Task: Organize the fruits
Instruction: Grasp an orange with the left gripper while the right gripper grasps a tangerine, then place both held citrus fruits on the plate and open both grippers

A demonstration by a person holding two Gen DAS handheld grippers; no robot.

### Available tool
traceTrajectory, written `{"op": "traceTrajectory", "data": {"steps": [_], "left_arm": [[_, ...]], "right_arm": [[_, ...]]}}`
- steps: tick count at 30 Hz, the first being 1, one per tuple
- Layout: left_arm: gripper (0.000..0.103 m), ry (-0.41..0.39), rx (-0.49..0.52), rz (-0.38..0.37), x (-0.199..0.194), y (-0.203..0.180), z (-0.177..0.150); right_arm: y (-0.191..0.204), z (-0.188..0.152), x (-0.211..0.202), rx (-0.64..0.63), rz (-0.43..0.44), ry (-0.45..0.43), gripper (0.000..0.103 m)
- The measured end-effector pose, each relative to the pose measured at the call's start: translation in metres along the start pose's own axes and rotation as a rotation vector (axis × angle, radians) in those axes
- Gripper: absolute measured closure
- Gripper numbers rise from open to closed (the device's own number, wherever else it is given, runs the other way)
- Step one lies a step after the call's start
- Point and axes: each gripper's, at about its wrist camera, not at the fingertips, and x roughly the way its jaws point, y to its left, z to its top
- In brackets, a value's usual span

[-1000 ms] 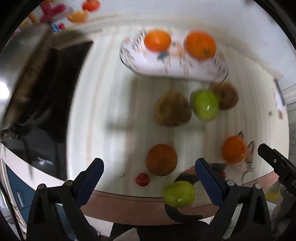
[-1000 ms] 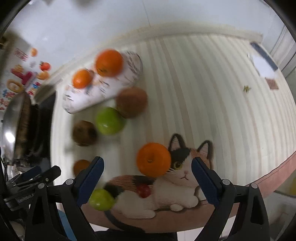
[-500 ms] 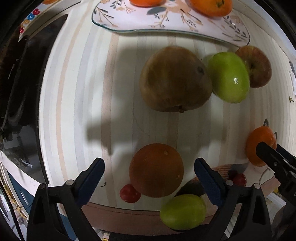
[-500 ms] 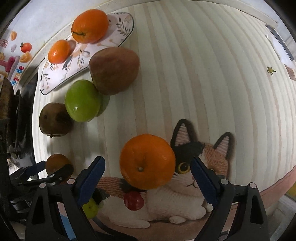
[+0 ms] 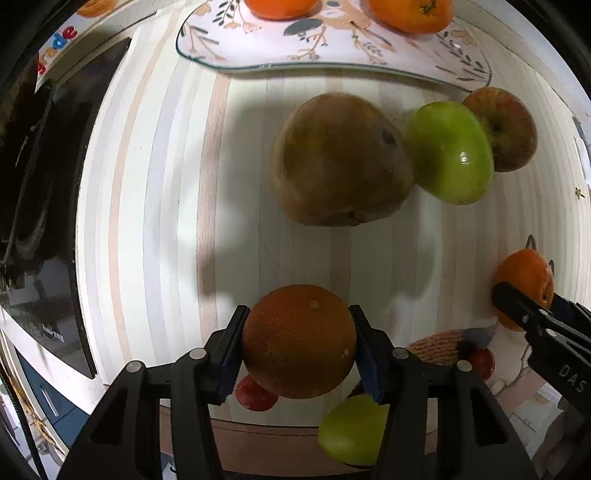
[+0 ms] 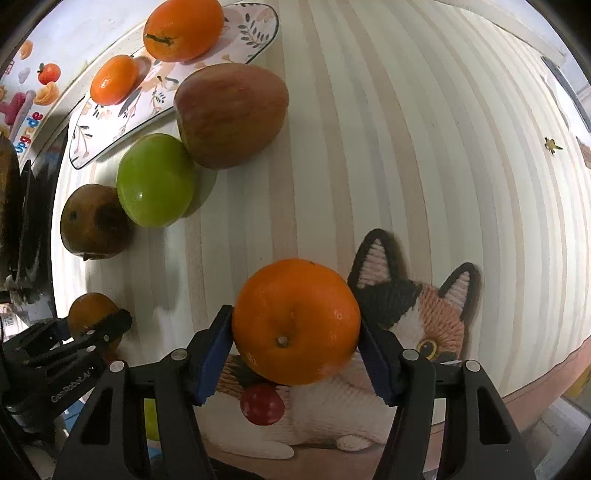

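Grippers (both black, blue-padded) clamp round, dimpled oranges: left gripper [image 5: 298,345] on dark orange [image 5: 298,339], right gripper [image 6: 295,350] on bright orange [image 6: 295,319].

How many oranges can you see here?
4: two on the floral plate, at and; one in the left tongs, one in the right tongs.

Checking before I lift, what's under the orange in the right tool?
Below the orange in the right tool lie the cat mat and a small red fruit; the contact spot is hidden.

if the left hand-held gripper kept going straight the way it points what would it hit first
Probably the large brownish-green pear-like fruit, straight ahead of the left hand-held gripper, which is shut on a dark orange. Bare striped tablecloth lies between them; depth is hard to judge.
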Motion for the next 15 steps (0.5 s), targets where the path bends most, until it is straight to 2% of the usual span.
{"op": "traceTrajectory", "data": {"steps": [5,11,15], "left_arm": [[0.053,-0.062,0.020,-0.014,-0.024,0.000,-0.004],[0.053,-0.158,-0.003,-0.103,-0.090,0.023,-0.011],[0.053,-0.229,-0.030,-0.142,-0.138,0.035,0.018]], "right_arm": [[0.013,-0.006,-0.006,-0.010,0.013,-0.011,0.037],[0.030,0.001,-0.051,-0.010,0.112,-0.078,0.037],[0.047,0.027,-0.091,-0.026,0.181,-0.155,0.037]]}}
